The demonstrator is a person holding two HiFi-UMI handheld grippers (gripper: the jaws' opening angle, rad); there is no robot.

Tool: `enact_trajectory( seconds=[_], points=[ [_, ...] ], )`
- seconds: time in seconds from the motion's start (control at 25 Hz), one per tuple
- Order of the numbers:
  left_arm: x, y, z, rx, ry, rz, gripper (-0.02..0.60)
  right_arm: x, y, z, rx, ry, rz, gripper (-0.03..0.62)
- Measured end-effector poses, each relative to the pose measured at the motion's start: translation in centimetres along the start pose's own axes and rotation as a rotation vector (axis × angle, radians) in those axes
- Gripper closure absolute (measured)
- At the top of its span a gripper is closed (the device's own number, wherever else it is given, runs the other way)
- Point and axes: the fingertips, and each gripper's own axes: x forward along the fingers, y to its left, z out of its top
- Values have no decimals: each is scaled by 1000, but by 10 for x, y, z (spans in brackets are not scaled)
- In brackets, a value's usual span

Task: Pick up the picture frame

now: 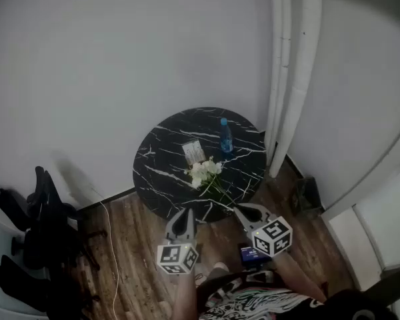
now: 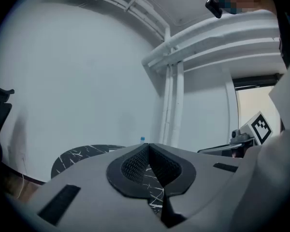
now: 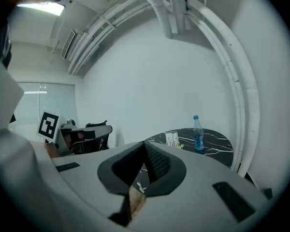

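Note:
The picture frame (image 1: 194, 152) is a small pale card-like frame that stands near the middle of a round black marble table (image 1: 160, 179). In the right gripper view the picture frame (image 3: 172, 139) shows far ahead, left of a blue bottle (image 3: 198, 134). My left gripper (image 1: 185, 212) and right gripper (image 1: 243, 211) hover side by side at the table's near edge, well short of the frame. Both are shut with nothing between the jaws. In the left gripper view my left gripper (image 2: 148, 147) hides the frame; only the table (image 2: 82, 156) and the bottle cap (image 2: 143, 139) show.
White flowers (image 1: 205, 172) lie on the table between the frame and my grippers. The blue bottle (image 1: 225, 136) stands behind, to the right. White pipes (image 1: 290, 79) run down the wall corner. A black office chair (image 1: 33, 232) and a floor cable (image 1: 110, 245) are at left.

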Motion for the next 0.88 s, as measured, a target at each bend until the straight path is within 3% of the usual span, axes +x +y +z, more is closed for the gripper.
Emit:
enact_trajectory(
  seconds=[0.88],
  points=[
    [-3,2,-7,-19,25,6,568,-6,3,-5,6,-8,-1,576]
  ],
)
